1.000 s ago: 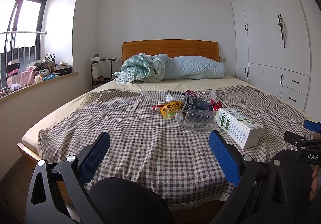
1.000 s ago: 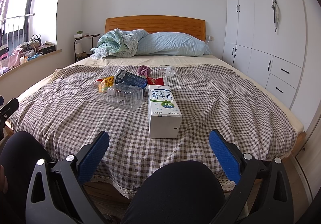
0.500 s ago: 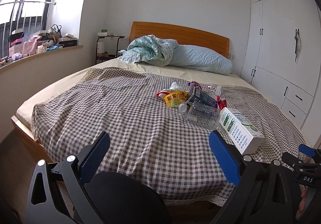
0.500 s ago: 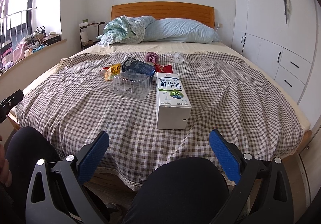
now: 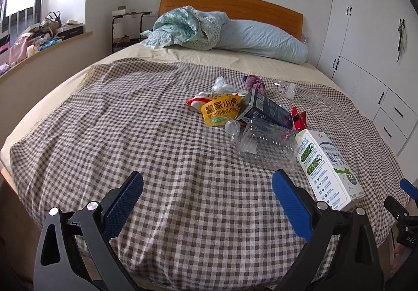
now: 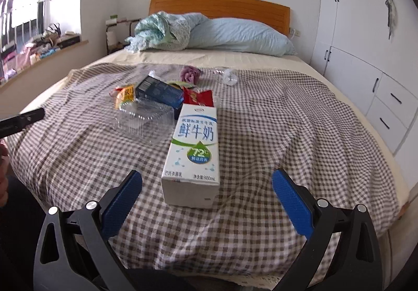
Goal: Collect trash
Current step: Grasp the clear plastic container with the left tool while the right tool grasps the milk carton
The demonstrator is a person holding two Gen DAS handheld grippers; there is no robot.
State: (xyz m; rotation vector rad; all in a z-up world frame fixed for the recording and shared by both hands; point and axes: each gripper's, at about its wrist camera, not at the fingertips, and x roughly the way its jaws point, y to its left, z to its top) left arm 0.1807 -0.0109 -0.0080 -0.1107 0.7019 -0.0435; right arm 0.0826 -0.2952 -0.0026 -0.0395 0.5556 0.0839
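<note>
Trash lies in a heap on the checked bedspread. A white milk carton lies on its side nearest me. Behind it are a clear plastic clamshell box, a dark blue box, a yellow snack bag, a red wrapper and a purple crumpled wad. My right gripper is open, low over the bed's foot, just short of the carton. My left gripper is open over bare cloth, left of the carton.
A crumpled clear bottle lies further up the bed. A bunched quilt and blue pillow sit by the wooden headboard. White wardrobes line the right wall; a cluttered window sill runs along the left.
Both grippers have moved forward and closer over the bed's foot. The trash looms larger, and the person's dark knees have dropped out of the left view. Both grippers stay open.
</note>
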